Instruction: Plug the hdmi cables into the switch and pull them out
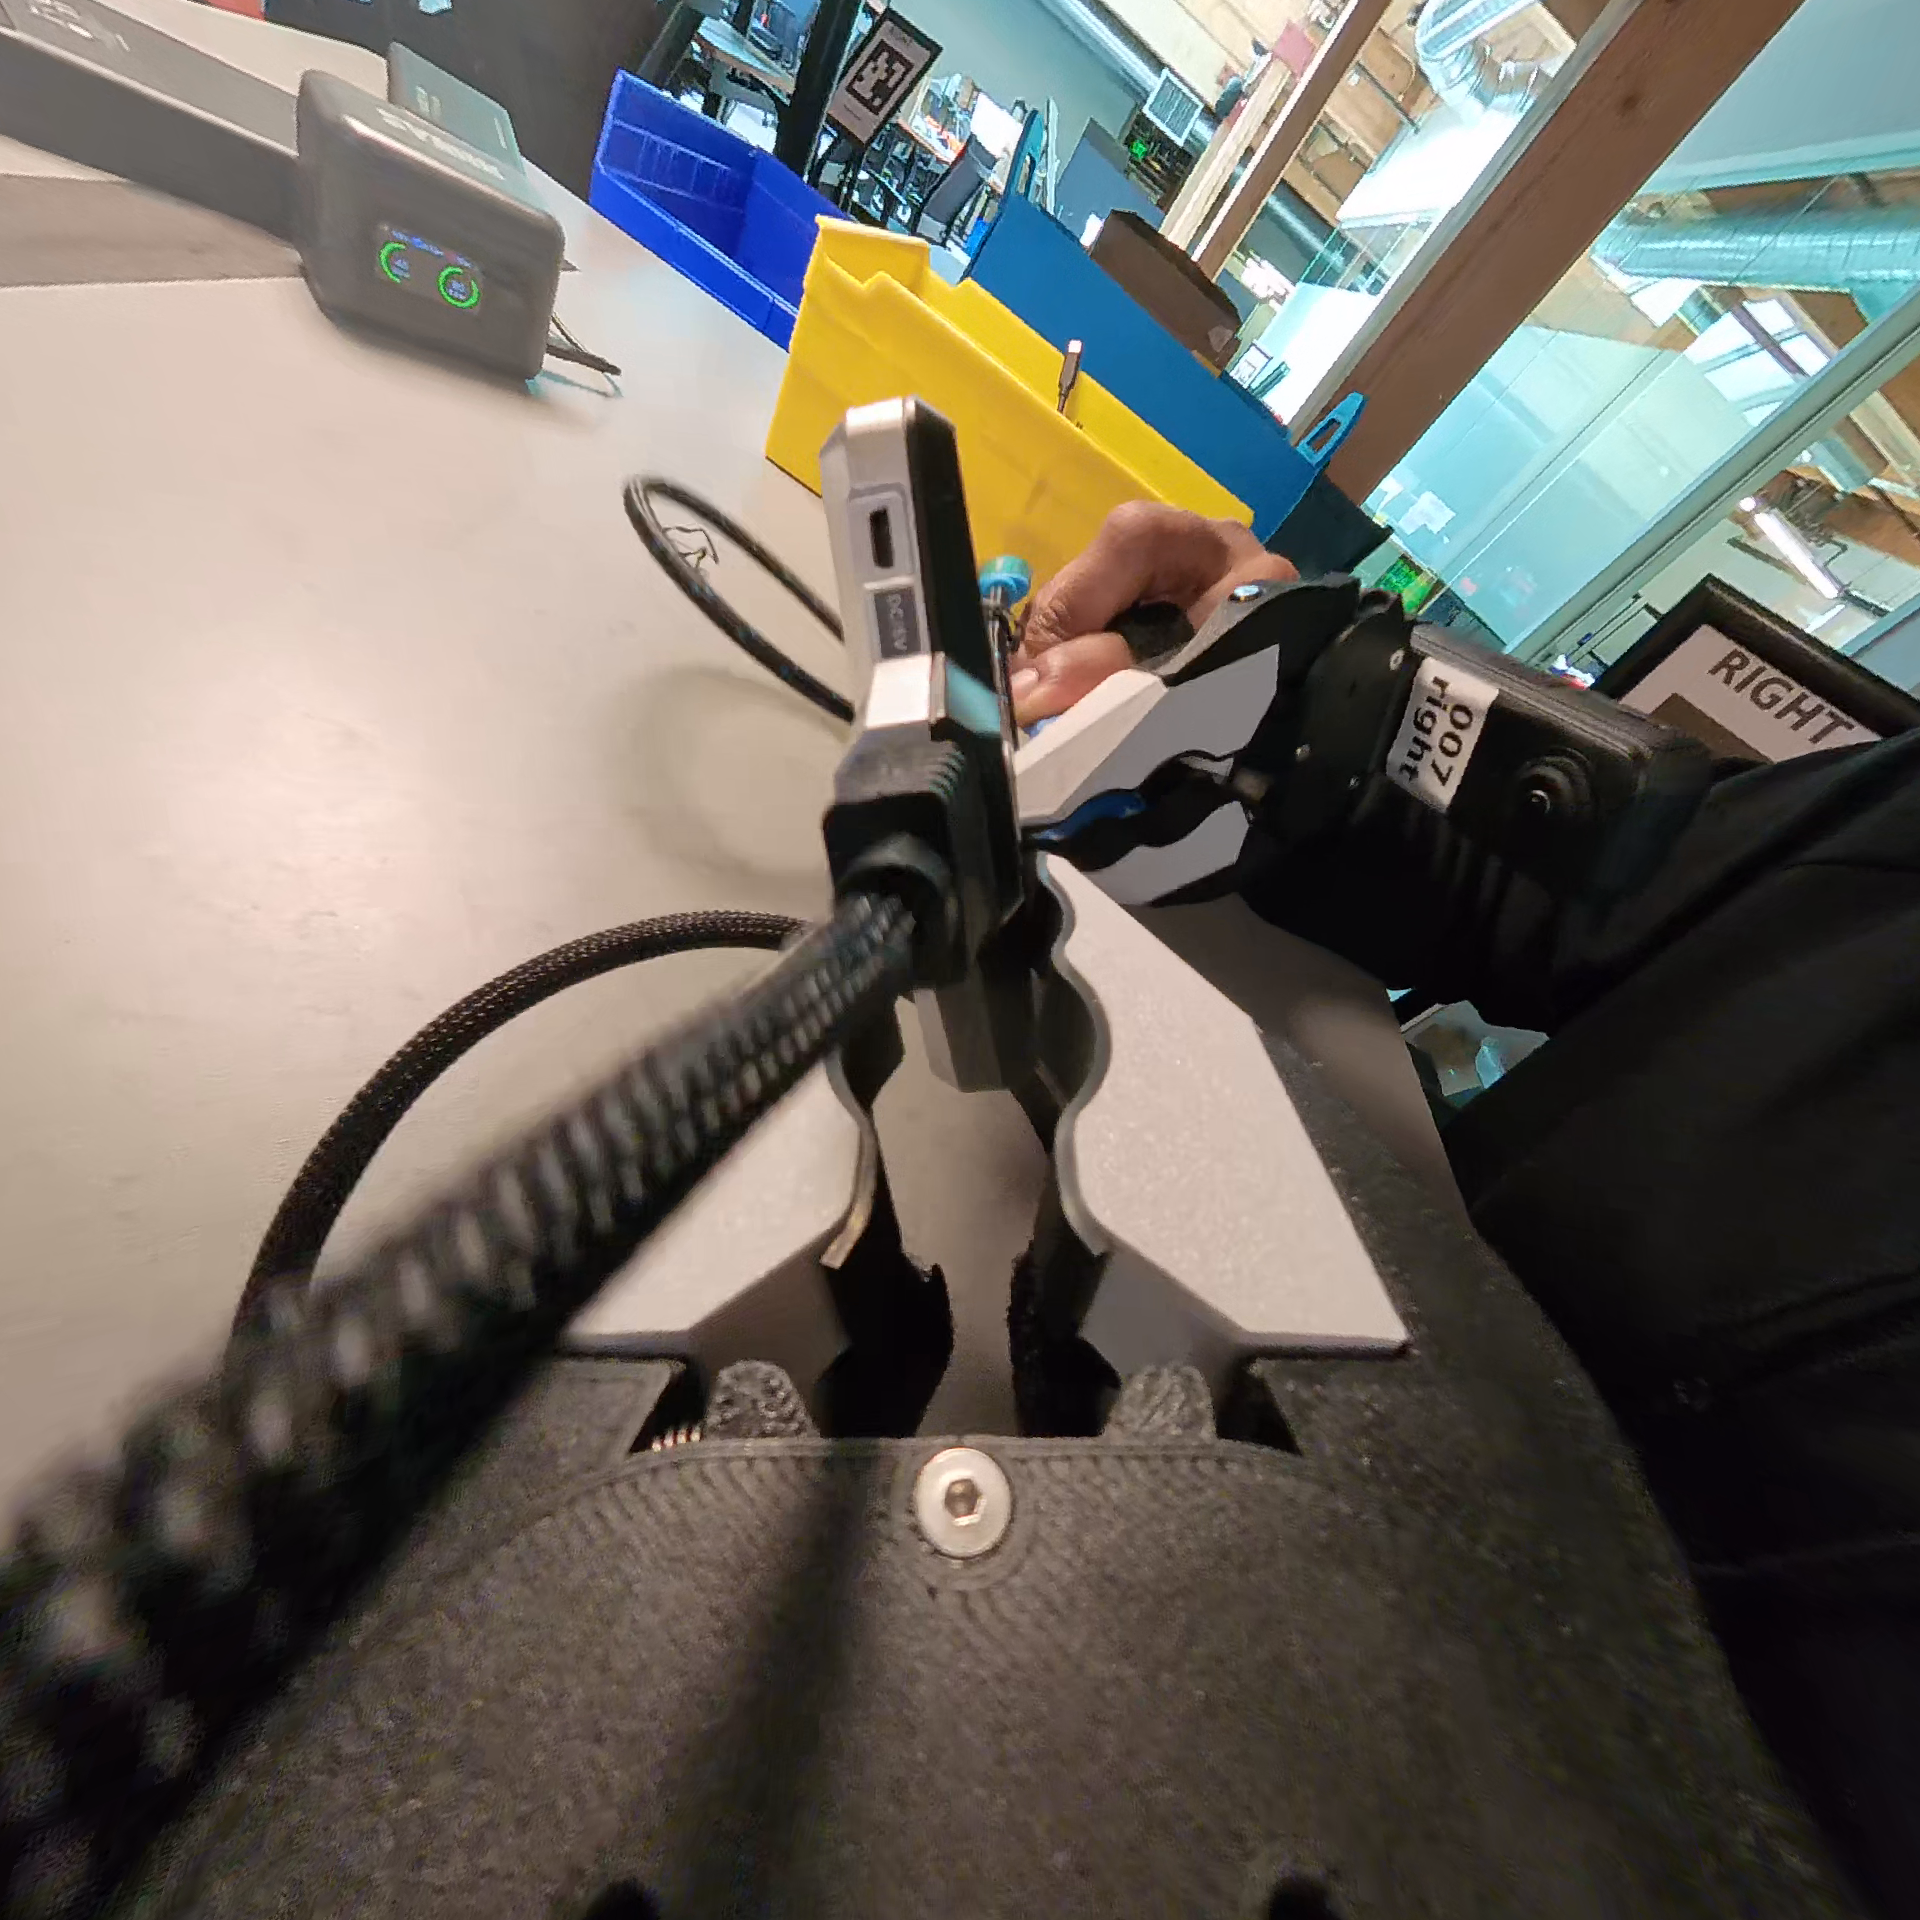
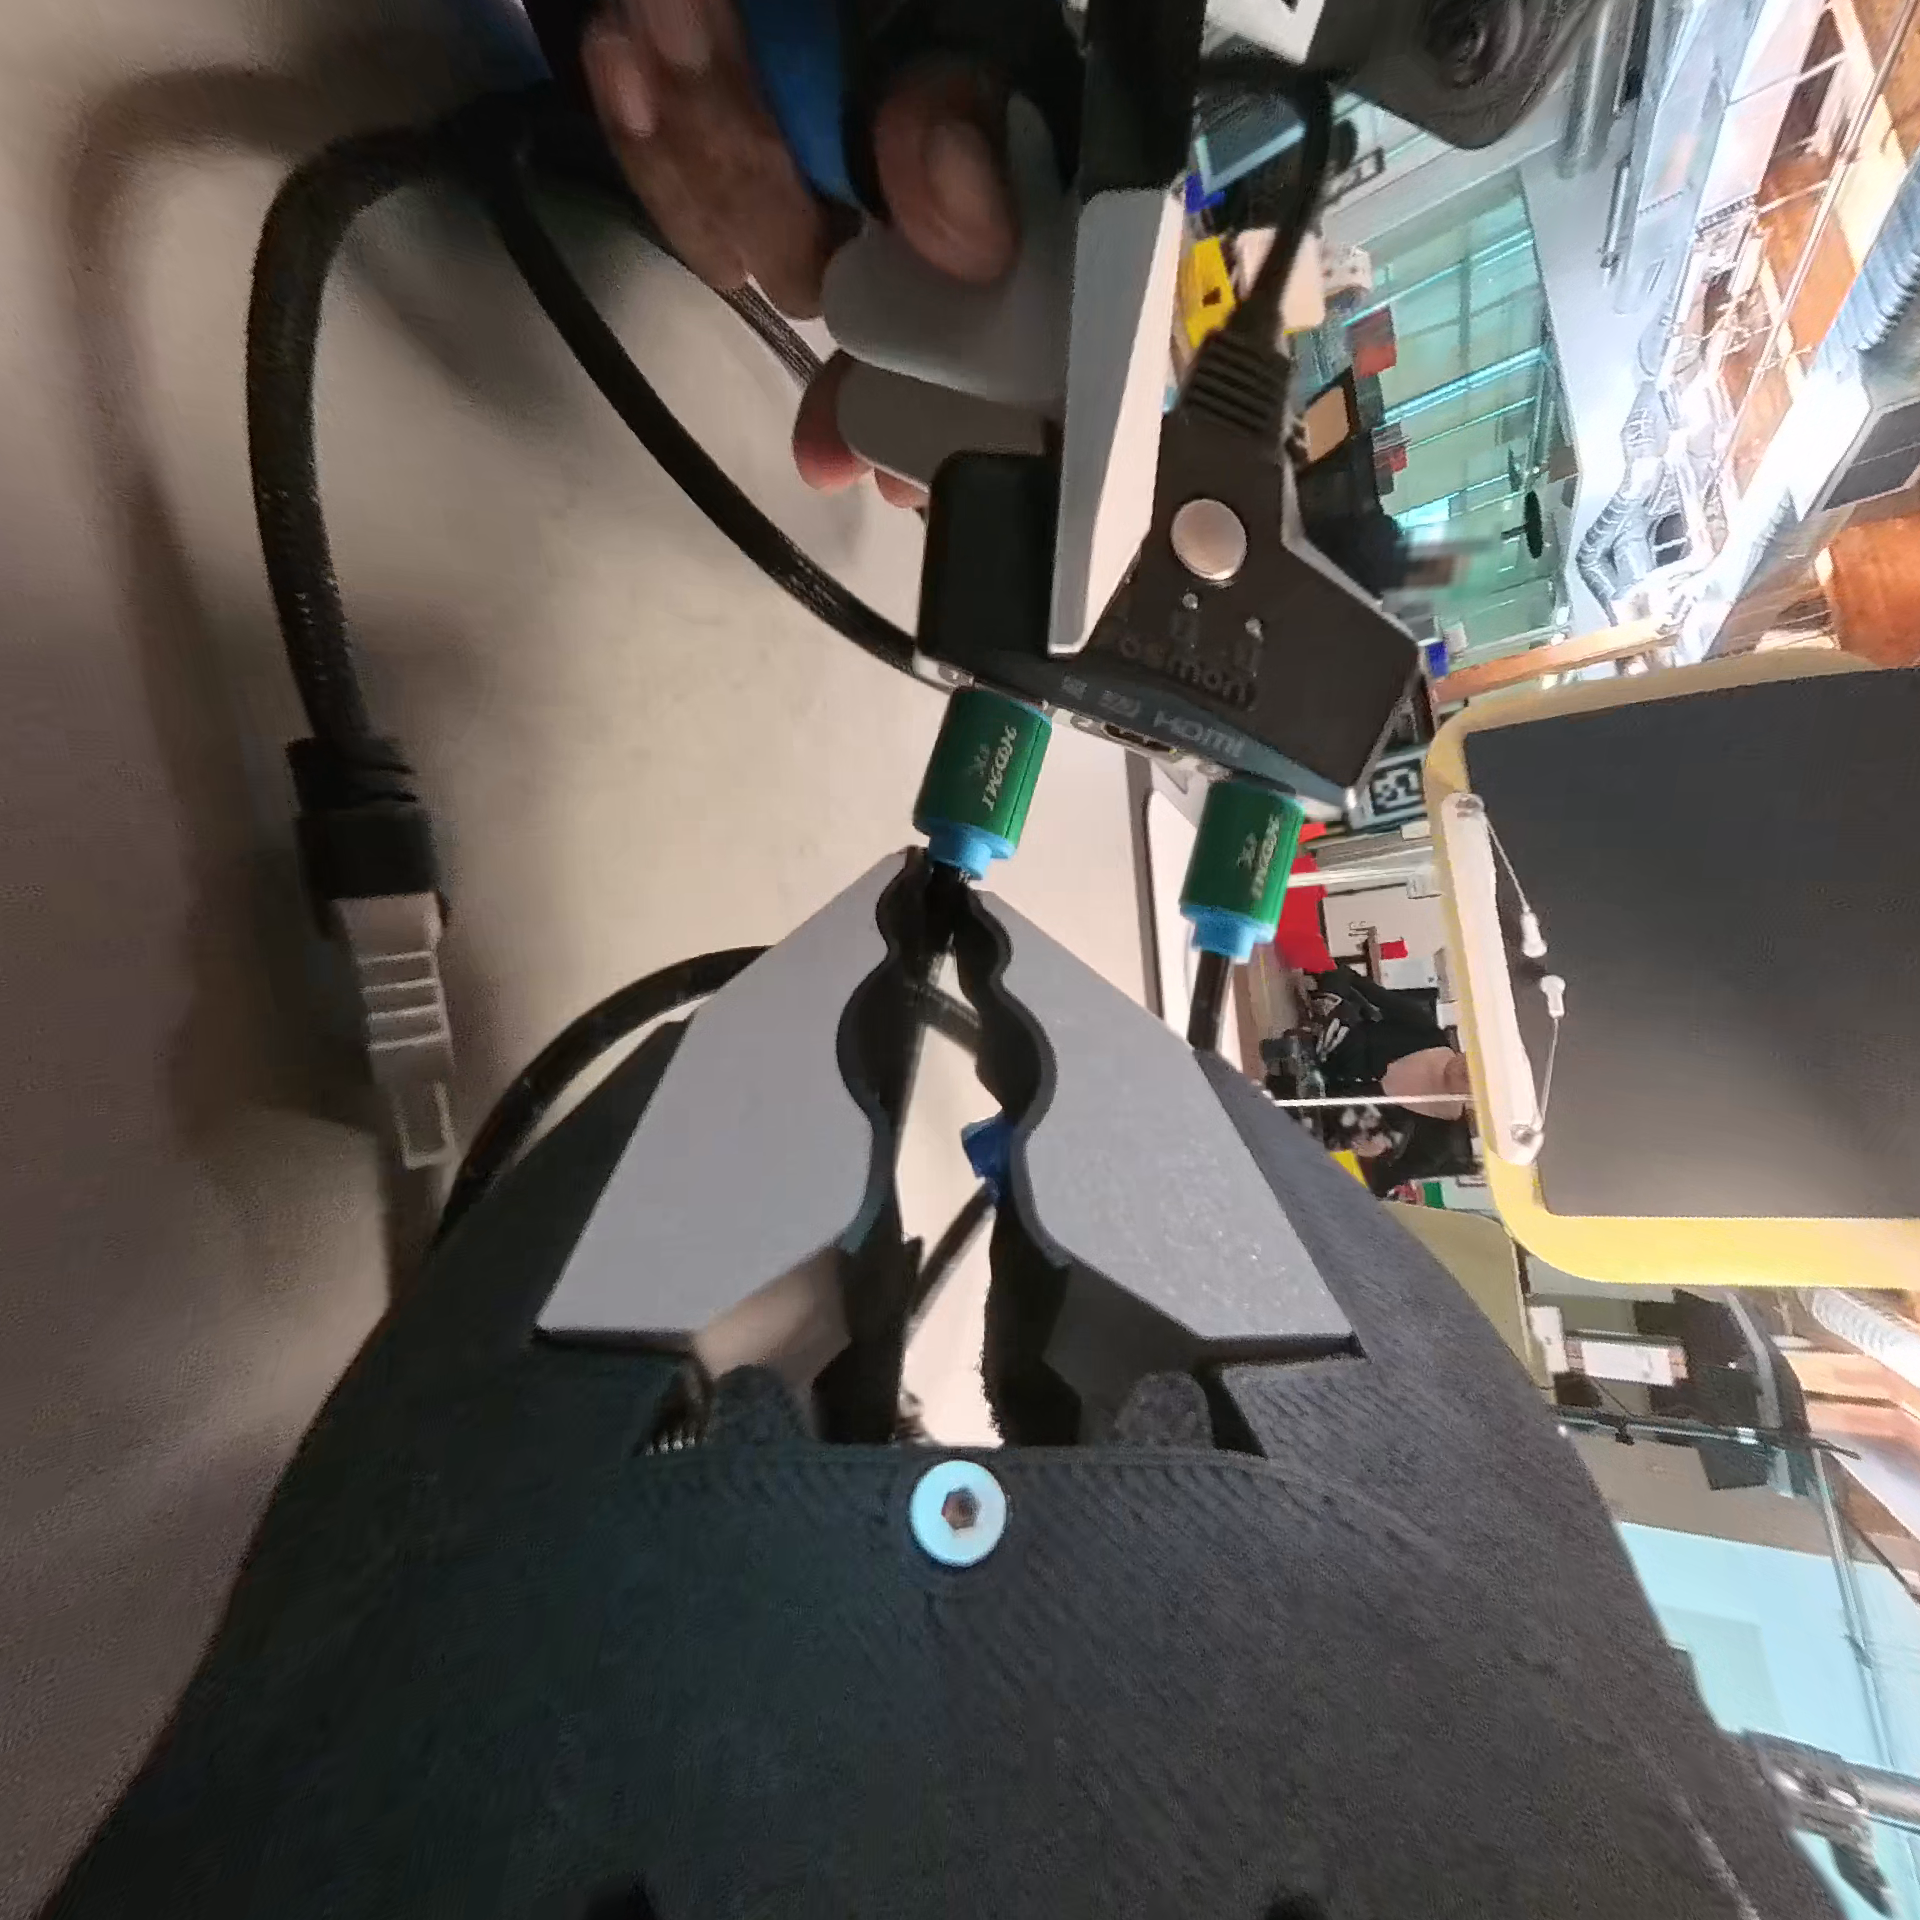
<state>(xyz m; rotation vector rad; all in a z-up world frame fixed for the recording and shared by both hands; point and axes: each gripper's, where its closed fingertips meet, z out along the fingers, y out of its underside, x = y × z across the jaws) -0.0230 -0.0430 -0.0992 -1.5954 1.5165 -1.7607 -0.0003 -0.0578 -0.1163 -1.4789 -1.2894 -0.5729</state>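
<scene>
Braided cable (image 1: 582, 1122) is crossing close before the left gripper (image 1: 971, 997), which is clamping the switch (image 1: 914, 582) above the desk (image 1: 312, 623). Right gripper (image 2: 940, 883) is pinching the thin cable behind one green plug (image 2: 982, 774); pulling there may be straining the cord.

The left gripper (image 1: 961, 997) clamps the switch (image 1: 914, 665) edge-on above the table (image 1: 312, 727), a braided black cable (image 1: 582, 1143) plugged into its near end; the right gripper (image 1: 1049, 748) sits just right.

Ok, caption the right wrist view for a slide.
Right claw shut on the cable behind one green plug at the switch; second green plug alongside.
</scene>
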